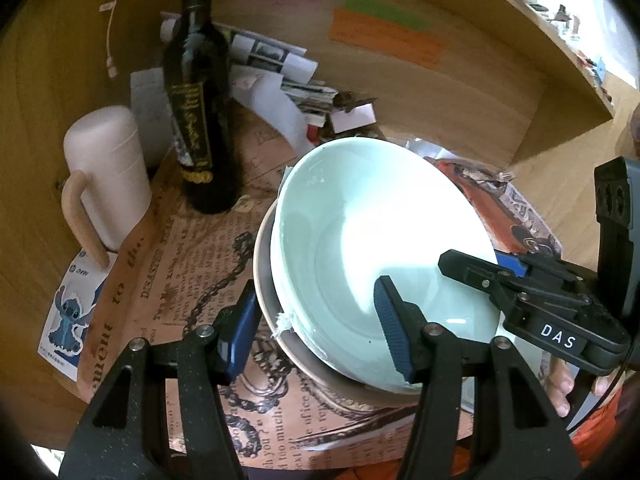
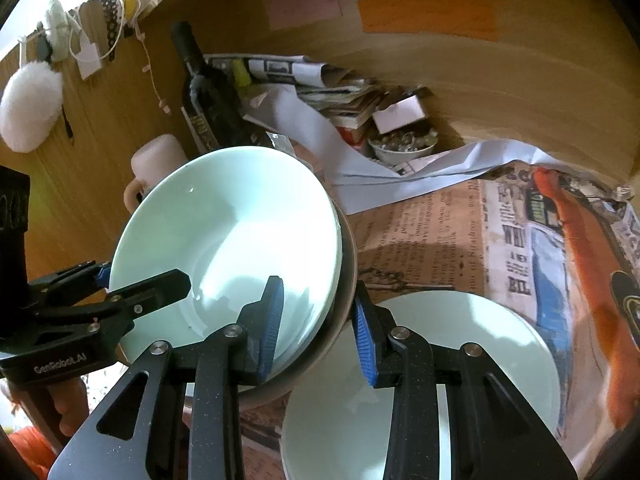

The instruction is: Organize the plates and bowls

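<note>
L tongs (image 1: 320,328) wide, straddling near rim of pale green bowl (image 1: 380,248), which sits tilted in a beige bowl (image 1: 276,320) mid-desk. R tongs (image 2: 318,320) wide, straddling the opp. rim. Green plate (image 2: 480,344) just beside. Dark bottle (image 1: 200,112), mug (image 1: 108,172) toward far edge; wooden wall (image 1: 440,92) close behind.

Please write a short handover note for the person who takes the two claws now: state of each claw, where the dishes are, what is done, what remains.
Left claw: open, straddling the near rim of the stack, not clamped.
Right claw: open, straddling the stack's rim on its side.
Dishes: pale green bowl sits tilted inside the beige bowl. White plate lies apart on the newspaper mat.
Done: the bowls are nested.
Left: probably seat the green bowl level, then place the plate with them.
</note>
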Demonstrator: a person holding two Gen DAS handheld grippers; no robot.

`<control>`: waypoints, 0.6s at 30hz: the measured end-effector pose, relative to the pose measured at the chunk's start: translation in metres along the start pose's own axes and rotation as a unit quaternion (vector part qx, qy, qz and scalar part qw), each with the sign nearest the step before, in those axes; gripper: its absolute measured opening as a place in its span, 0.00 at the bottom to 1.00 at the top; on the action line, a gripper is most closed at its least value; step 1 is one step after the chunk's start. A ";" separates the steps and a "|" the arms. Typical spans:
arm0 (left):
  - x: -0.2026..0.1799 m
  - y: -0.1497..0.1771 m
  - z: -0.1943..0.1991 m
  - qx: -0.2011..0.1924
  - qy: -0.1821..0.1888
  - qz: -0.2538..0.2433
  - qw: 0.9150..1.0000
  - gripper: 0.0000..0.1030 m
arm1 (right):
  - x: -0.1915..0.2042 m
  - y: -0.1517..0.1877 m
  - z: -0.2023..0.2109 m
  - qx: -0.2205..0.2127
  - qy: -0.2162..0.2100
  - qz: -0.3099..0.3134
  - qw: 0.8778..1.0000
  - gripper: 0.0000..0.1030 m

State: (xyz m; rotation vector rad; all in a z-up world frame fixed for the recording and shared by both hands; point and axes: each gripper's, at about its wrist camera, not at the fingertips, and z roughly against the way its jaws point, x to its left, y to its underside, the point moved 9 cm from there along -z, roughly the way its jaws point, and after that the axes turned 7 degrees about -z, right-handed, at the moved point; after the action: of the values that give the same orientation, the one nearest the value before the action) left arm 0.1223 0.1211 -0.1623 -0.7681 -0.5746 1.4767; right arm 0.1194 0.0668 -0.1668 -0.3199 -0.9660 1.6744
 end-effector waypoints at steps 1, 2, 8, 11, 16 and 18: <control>-0.002 -0.001 0.000 -0.001 0.001 -0.002 1.000 0.55 | -0.002 -0.001 0.003 -0.003 0.001 -0.001 1.000 0.30; -0.005 -0.002 0.001 -0.002 0.003 -0.004 1.000 0.55 | -0.004 -0.001 0.006 -0.006 0.003 -0.003 1.000 0.30; -0.023 -0.007 0.002 -0.006 0.015 -0.015 1.000 0.55 | -0.017 -0.002 0.024 -0.022 0.012 -0.010 1.000 0.30; -0.032 -0.008 0.001 -0.007 0.020 -0.021 1.000 0.55 | -0.024 -0.002 0.033 -0.029 0.016 -0.012 0.999 0.30; -0.051 -0.009 0.001 -0.009 0.029 -0.029 0.999 0.55 | -0.036 0.000 0.048 -0.040 0.023 -0.019 0.999 0.30; -0.057 -0.009 0.001 -0.008 0.032 -0.032 0.999 0.55 | -0.041 0.002 0.053 -0.044 0.028 -0.021 0.998 0.30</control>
State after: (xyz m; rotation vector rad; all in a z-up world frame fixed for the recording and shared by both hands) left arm 0.1253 0.0650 -0.1481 -0.7995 -0.5595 1.3849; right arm 0.0978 0.0070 -0.1454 -0.4001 -0.9991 1.5802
